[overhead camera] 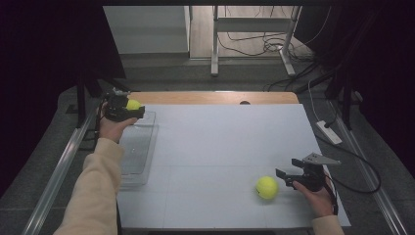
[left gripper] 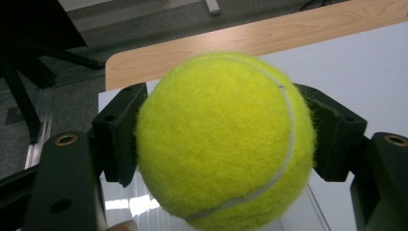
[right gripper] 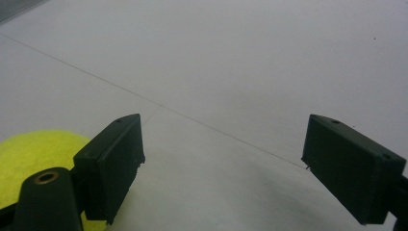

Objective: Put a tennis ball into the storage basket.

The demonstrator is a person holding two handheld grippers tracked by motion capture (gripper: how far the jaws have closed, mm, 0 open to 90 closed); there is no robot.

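Seemingly mid-transfer, the left gripper [overhead camera: 128, 108] clamps one tennis ball [overhead camera: 133, 104] above the clear tray [overhead camera: 138, 161], needing release next, while the right gripper's [overhead camera: 285, 175] fingers gape beside the second ball [overhead camera: 266, 187].

Two tennis balls: one ball [overhead camera: 133, 104] clamped in the left claw [overhead camera: 128, 108], the other ball [overhead camera: 266, 187] lying on the counter [overhead camera: 220, 147] just beside the right claw [overhead camera: 288, 172], whose jaws stand apart. Two claws, one per hand. One clear tray [overhead camera: 137, 152] at the counter's left edge. One counter.
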